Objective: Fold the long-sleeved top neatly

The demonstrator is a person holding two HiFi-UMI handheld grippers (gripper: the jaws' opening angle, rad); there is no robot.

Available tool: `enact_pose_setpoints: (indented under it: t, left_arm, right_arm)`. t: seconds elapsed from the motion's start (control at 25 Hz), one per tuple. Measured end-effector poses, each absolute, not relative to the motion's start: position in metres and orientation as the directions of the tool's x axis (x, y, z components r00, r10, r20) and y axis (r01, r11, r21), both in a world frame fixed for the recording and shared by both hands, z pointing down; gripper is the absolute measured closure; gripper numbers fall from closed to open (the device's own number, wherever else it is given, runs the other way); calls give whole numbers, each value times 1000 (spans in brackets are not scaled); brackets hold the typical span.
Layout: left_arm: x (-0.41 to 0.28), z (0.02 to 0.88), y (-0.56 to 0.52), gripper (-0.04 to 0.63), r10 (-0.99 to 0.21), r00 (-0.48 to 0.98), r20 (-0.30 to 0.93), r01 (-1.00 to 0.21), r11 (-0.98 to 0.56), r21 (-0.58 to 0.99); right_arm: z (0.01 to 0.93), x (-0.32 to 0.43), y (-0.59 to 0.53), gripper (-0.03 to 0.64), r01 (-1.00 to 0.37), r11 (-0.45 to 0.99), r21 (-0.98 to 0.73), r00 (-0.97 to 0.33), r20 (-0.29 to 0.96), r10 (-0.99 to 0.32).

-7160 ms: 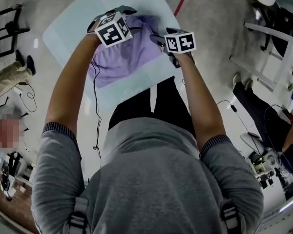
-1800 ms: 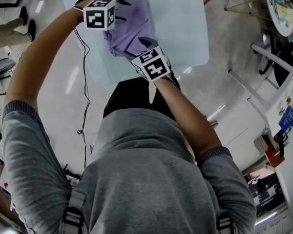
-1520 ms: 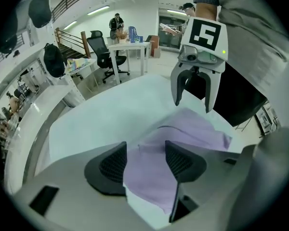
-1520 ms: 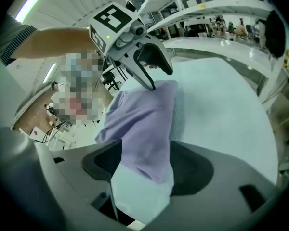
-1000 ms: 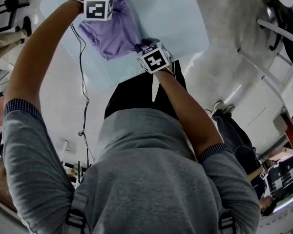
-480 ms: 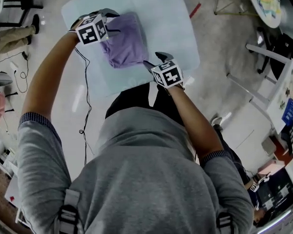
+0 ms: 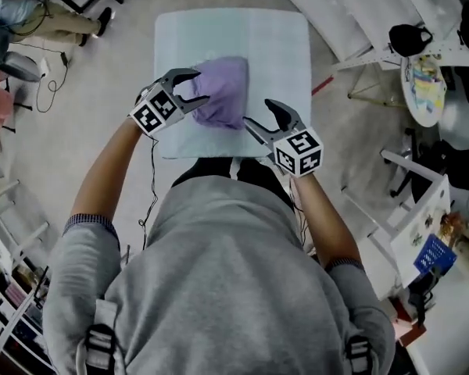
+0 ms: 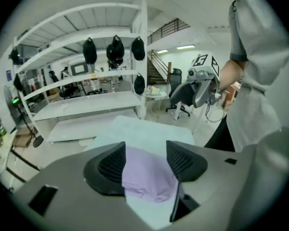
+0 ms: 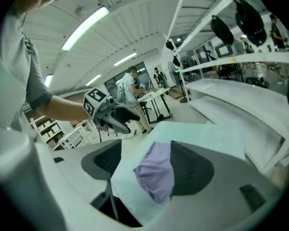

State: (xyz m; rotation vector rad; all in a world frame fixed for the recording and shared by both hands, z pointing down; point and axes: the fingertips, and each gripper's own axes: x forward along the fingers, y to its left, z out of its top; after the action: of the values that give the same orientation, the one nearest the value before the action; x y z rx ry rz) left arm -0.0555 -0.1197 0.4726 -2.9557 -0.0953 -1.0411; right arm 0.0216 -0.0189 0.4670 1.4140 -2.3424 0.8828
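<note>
Nearest the camera, the person's grey shoulders (image 7: 219, 287) fill the lower head view and cut off the near edge of the bench (image 7: 277, 49). Just past them the left claw (image 7: 197, 84) is raised at the left side of the long-sleeved top (image 7: 223, 92), and the right claw (image 7: 262, 114) is raised by its near right corner. Both claws gape wide, their jaws having just been opening, with nothing pressed between the pads. In each gripper view the lilac cloth shows through the gap but lies beyond, down on the bench, apart from the jaws. The top is a compact lilac bundle on the pale bench, roughly mid-width and towards its near half. Sleeves and collar cannot be told apart in the bundle. In the head view the left claw's tip overlaps the bundle's left edge, hiding that edge. Farther off, white shelving (image 8: 86, 81) carries dark rounded shapes too blurred to identify.
</note>
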Motion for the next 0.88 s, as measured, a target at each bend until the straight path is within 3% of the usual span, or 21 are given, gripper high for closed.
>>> enact_pose_setpoints:
  t: [0.36, 0.6, 0.68, 0.88]
  left_arm:
    - [-80, 348, -70, 306, -301, 896, 325, -361, -922, 142]
    - [-83, 290, -39, 308, -455, 866, 209, -476, -877, 63]
    - [-82, 278, -30, 336, -493, 853, 171, -509, -859, 60]
    - [-81, 268, -4, 430, -548, 828, 122, -555, -831, 35]
  right_arm:
    - [375, 6, -12, 284, -754, 605, -255, -655, 356, -666]
    - [330, 6, 5, 285, -705, 692, -159, -702, 293, -648]
    - [321, 9, 8, 292, -694, 706, -140, -714, 266, -648]
    - [304, 14, 19, 393, -695, 713, -88, -712, 223, -666]
